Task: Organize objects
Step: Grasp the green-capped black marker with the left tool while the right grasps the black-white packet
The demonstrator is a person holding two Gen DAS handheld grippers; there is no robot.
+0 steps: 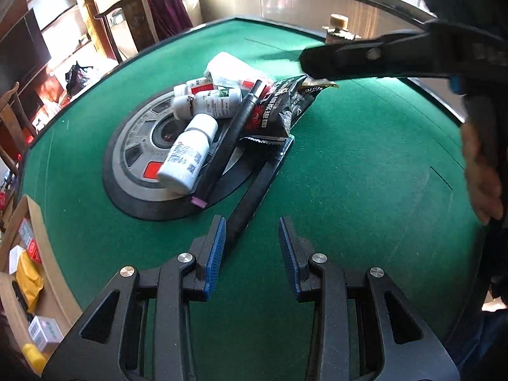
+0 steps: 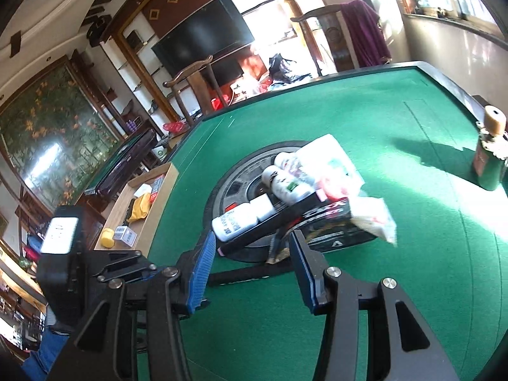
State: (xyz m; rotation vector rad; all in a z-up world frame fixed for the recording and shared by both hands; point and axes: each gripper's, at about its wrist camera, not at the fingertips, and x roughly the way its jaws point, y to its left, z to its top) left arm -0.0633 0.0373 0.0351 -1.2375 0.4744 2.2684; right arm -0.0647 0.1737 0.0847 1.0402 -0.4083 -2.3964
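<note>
A pile lies on the round hub (image 1: 136,158) of the green felt table (image 1: 349,174): white pill bottles (image 1: 187,152), two black pens (image 1: 228,139), a black snack packet (image 1: 279,111) and a white pack (image 1: 228,63). My left gripper (image 1: 252,247) is open and empty, its fingers around the near end of the second pen (image 1: 250,197). In the right wrist view my right gripper (image 2: 250,270) is open and empty, just short of the same pile, with the white bottle (image 2: 238,219) and the black packet (image 2: 330,219) ahead. The right gripper also shows in the left wrist view (image 1: 317,60), above the packet.
A cardboard box (image 1: 19,270) with small items sits at the table's left edge; it also shows in the right wrist view (image 2: 139,203). A green bottle with a cork (image 2: 490,158) stands at the far right. Wooden chairs (image 2: 190,85) stand around the table.
</note>
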